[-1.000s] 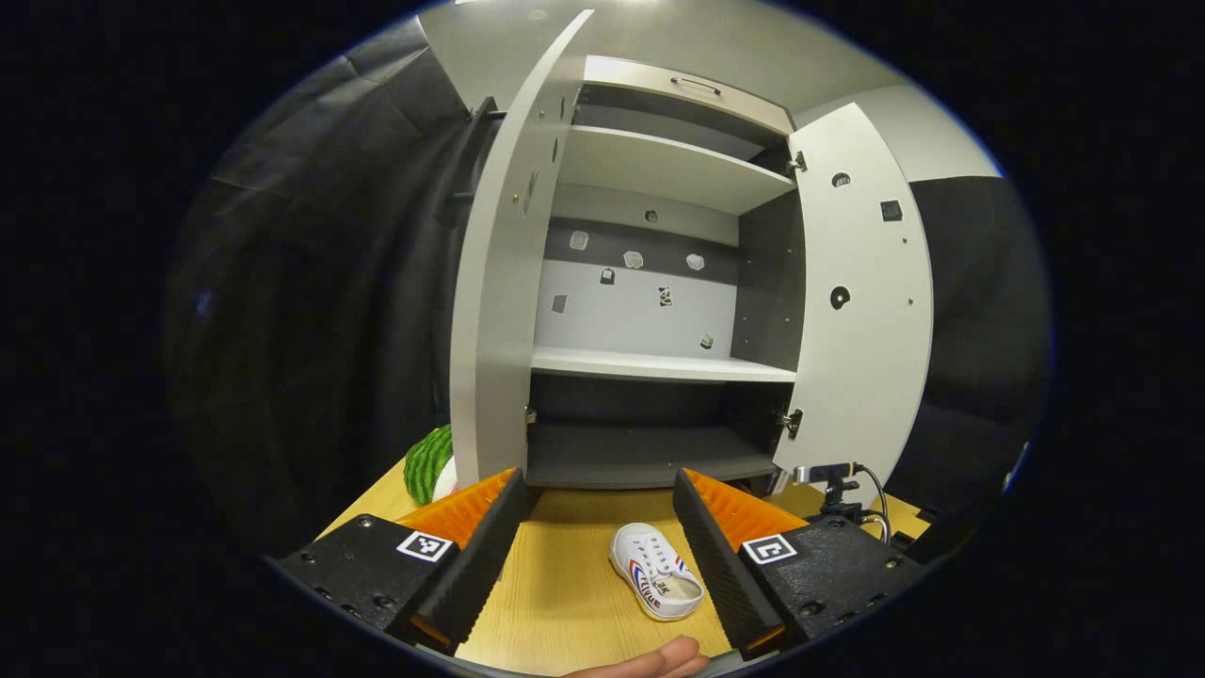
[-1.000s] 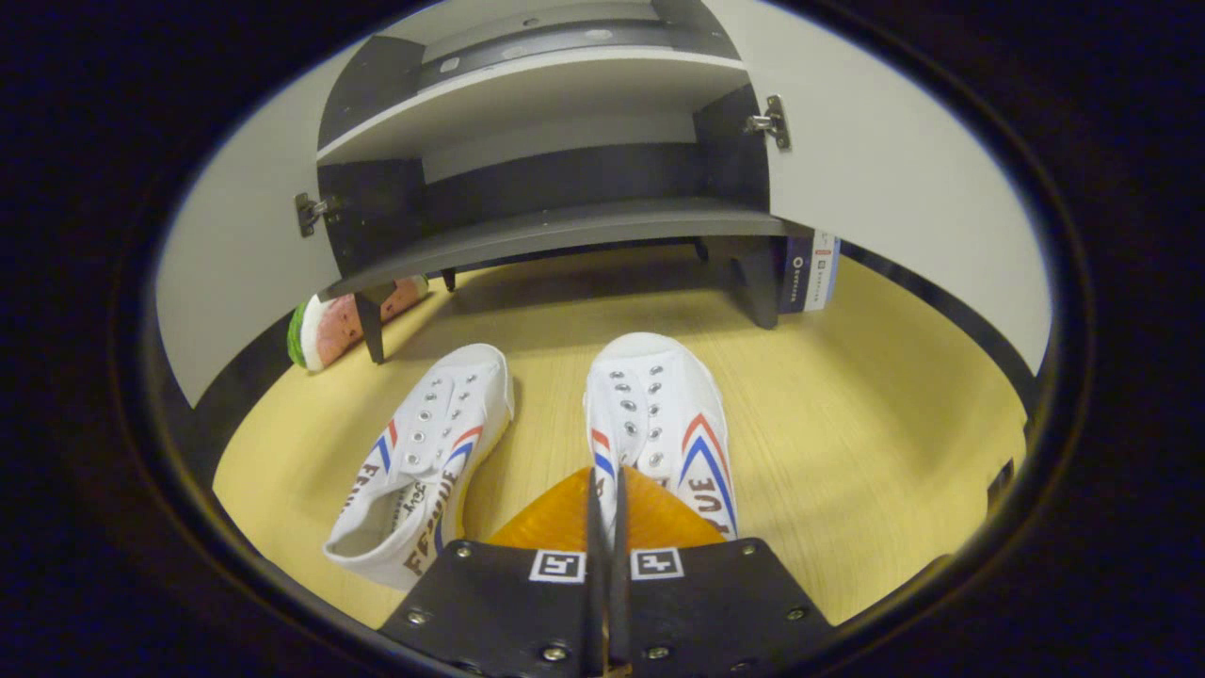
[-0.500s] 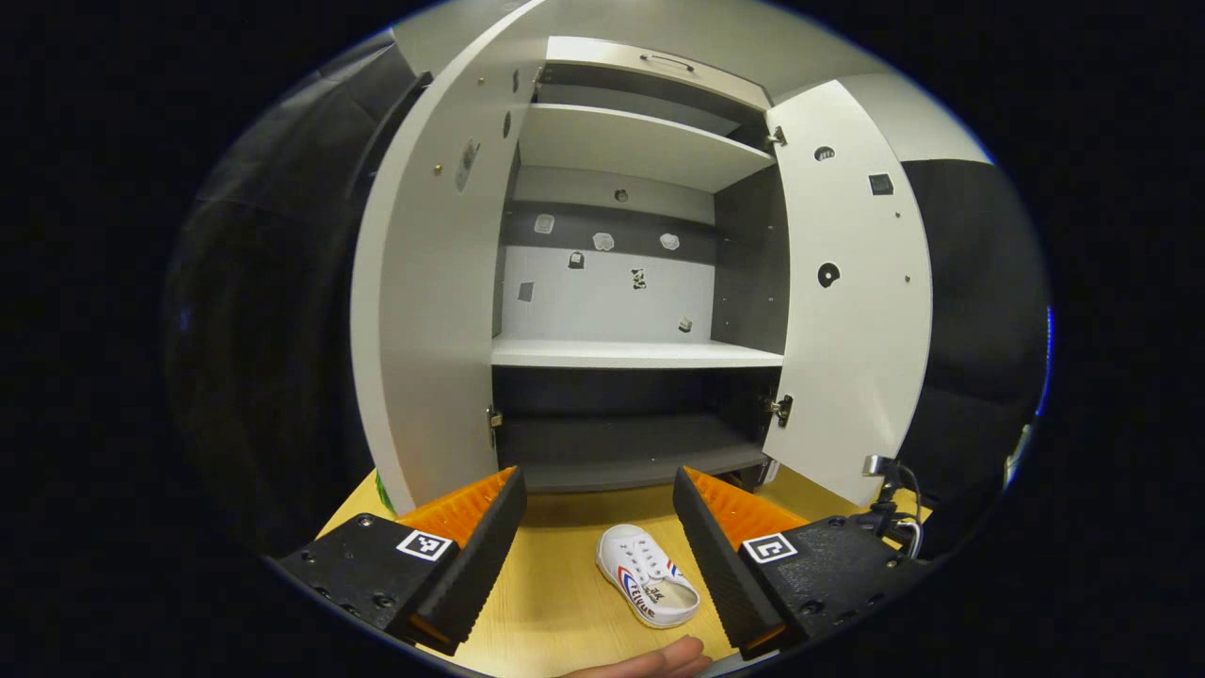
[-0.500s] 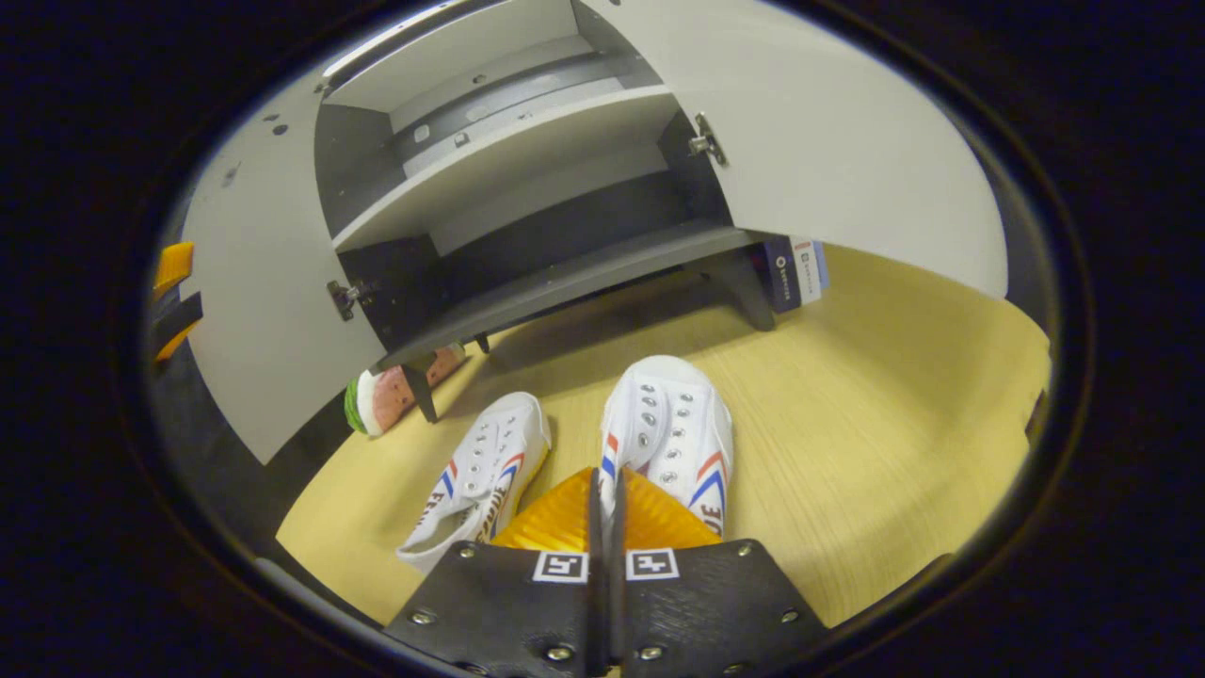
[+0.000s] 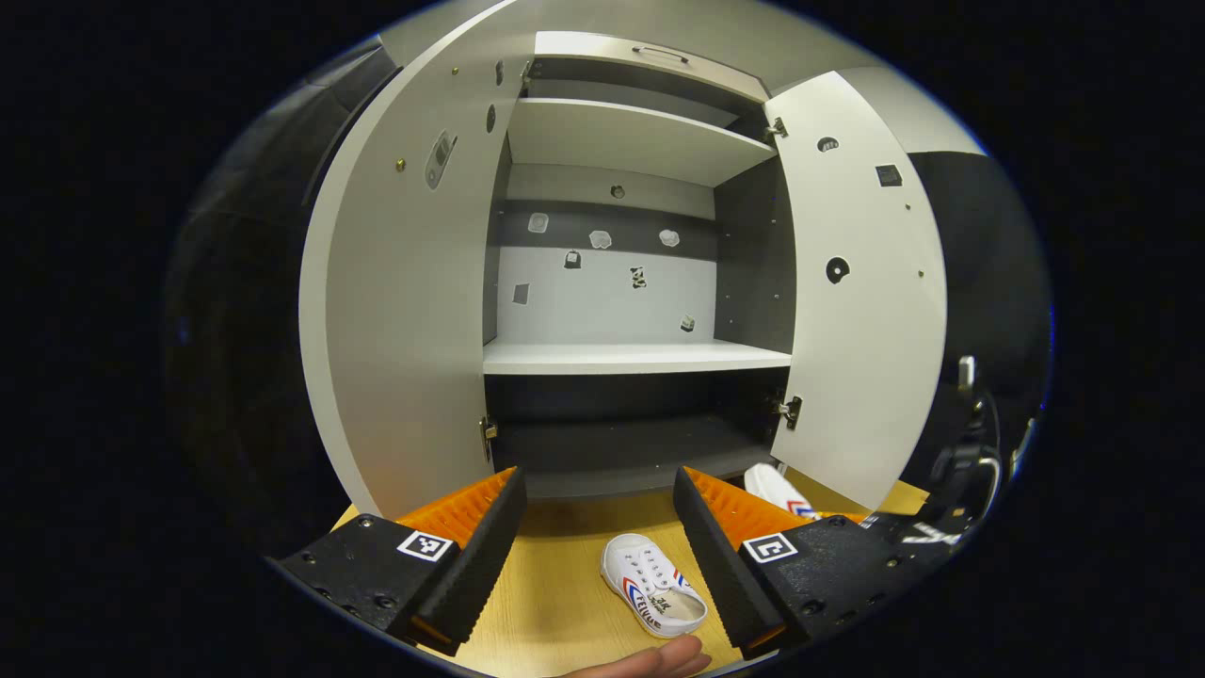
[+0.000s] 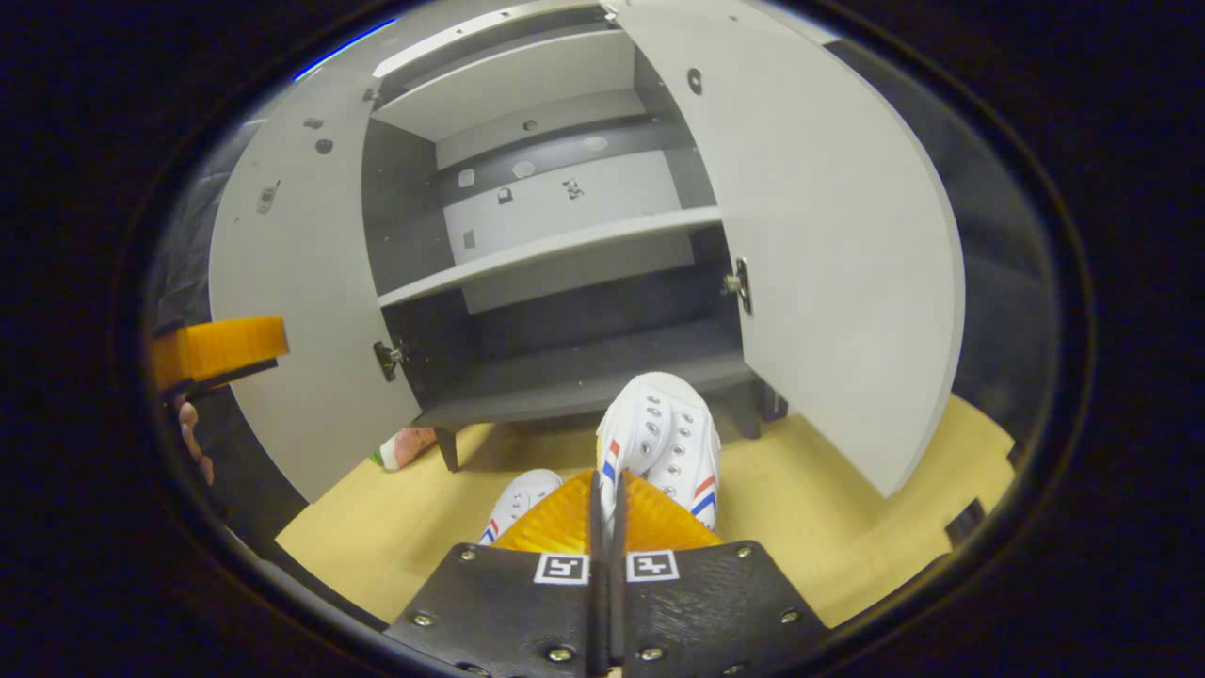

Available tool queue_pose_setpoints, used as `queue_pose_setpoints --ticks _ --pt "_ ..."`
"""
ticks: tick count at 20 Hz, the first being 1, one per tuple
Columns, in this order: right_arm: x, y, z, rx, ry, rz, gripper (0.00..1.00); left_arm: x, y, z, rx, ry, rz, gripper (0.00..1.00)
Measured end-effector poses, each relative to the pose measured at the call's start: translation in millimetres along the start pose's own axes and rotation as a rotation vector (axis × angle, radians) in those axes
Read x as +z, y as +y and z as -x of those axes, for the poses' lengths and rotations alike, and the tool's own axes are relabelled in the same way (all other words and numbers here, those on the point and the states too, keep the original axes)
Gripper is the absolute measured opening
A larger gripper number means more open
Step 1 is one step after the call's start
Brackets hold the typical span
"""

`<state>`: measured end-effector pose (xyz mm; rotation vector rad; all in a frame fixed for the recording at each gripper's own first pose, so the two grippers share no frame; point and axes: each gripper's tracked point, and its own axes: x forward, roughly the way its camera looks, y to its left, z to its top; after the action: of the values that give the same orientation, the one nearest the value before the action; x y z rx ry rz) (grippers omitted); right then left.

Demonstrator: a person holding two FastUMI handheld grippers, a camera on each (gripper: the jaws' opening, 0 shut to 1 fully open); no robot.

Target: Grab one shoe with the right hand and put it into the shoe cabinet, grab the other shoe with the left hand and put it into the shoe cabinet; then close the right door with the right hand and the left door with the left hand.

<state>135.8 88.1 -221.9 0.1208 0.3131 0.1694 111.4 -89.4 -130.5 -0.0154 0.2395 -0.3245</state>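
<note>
My right gripper [image 6: 607, 490] is shut on the edge of a white shoe [image 6: 662, 443] with red and blue stripes, held off the table with its toe toward the cabinet's bottom shelf [image 6: 574, 377]. That same shoe [image 5: 777, 490] peeks out at lower right in the left gripper view. The other white shoe [image 5: 652, 598] lies on the wooden table [image 5: 555, 603], below and between my left gripper's open fingers [image 5: 598, 537]; its toe [image 6: 518, 494] shows left of my right gripper. The grey shoe cabinet [image 5: 626, 358] stands ahead with both doors open.
The left door [image 5: 405, 311] and right door [image 5: 861, 301] swing wide toward me. A watermelon-slice toy [image 6: 407, 444] lies under the cabinet's left side. The left gripper [image 6: 216, 348] and a hand show at the left of the right gripper view. Cables and a stand [image 5: 965, 443] sit at right.
My right gripper has lifted its shoe off the table and carried it up and toward the cabinet's bottom shelf. The left gripper drifted slightly, staying open above the other shoe.
</note>
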Motion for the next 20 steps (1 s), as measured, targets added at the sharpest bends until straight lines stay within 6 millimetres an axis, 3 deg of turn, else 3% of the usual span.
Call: queue_pose_setpoints --ticks 4,9,15,20 --pt "75 12 2 -0.014 -0.068 0.136 0.00 2 10 -7 0.020 -0.008 -0.004 0.96" --pt "152 27 -22 -0.020 -0.085 0.216 0.00 6 10 -5 0.009 -0.039 -0.014 0.96" --pt "255 30 -102 -0.100 -0.088 0.310 0.00 6 14 0 0.023 -0.050 0.017 0.96" --pt "297 44 -168 -0.112 -0.084 0.382 0.00 11 22 4 0.042 -0.063 0.010 0.96"
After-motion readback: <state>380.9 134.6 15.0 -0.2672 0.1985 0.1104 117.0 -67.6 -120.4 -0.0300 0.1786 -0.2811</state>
